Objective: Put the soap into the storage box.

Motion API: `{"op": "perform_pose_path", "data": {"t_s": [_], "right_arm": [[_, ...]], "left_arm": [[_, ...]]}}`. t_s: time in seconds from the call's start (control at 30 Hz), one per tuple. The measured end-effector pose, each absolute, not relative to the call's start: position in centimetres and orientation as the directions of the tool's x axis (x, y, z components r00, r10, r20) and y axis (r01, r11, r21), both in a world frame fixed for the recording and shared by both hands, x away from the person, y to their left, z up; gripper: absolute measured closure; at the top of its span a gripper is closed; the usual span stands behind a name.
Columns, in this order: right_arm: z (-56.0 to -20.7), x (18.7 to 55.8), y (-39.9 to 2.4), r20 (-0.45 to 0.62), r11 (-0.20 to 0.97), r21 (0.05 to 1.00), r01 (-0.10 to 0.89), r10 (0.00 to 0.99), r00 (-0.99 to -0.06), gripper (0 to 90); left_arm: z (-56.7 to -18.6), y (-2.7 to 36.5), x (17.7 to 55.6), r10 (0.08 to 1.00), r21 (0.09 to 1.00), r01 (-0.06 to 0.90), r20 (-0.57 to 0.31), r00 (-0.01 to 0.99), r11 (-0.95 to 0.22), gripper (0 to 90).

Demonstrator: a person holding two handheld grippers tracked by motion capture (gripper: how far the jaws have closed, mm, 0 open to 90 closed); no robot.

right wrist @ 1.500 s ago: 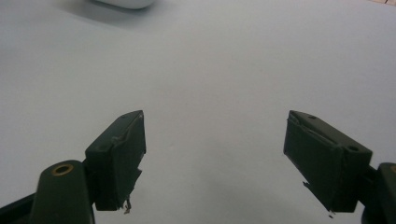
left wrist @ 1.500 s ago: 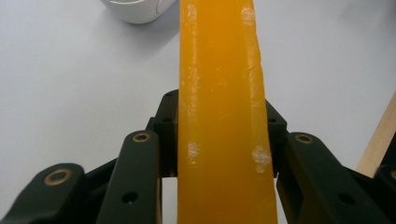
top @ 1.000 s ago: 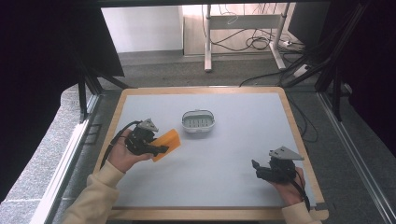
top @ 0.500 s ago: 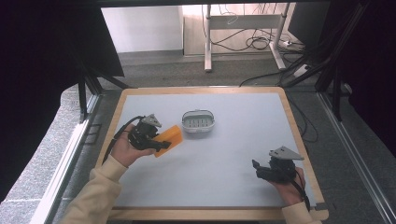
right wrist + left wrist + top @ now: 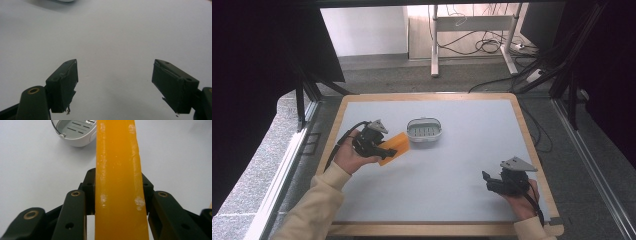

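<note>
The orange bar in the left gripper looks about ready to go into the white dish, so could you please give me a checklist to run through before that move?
1. Grip on the orange bar: the left gripper is shut on it, jaws on both its sides. Ok.
2. White dish empty: its slotted floor is bare. Ok.
3. Path from bar to dish: bare table between them. Ok.
4. Bar over the dish: not yet, it is beside the dish's near left. Not ok.
5. Right gripper out of the way: open, near the table's front right corner. Ok.
6. Bar fits the dish: cannot tell.
</note>
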State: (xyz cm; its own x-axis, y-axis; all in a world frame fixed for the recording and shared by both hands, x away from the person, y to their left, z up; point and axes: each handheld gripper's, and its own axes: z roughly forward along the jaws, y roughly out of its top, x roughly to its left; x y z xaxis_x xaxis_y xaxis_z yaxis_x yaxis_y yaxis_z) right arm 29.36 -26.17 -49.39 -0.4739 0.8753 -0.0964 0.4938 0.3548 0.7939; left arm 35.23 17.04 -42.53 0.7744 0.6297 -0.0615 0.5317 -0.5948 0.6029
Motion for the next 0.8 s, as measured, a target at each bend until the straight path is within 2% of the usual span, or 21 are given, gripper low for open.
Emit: {"op": "perform_pose_path", "data": {"t_s": [0.37, 0.8], "right_arm": [[-49.5, 29.4, -26.1, -0.098, 0.359, 0.79, 0.497, 0.874, -0.475, 21.3], [-49.5, 29.4, -26.1, -0.099, 0.359, 0.79, 0.498, 0.875, -0.473, 21.4]], "left_arm": [[-42.7, 17.0, 36.4, 0.622, 0.595, 0.528, -0.059, 0.781, -0.606, 61.9], [-41.8, 16.0, 37.7, 0.573, 0.605, 0.474, -0.035, 0.819, -0.64, 62.0]]}}
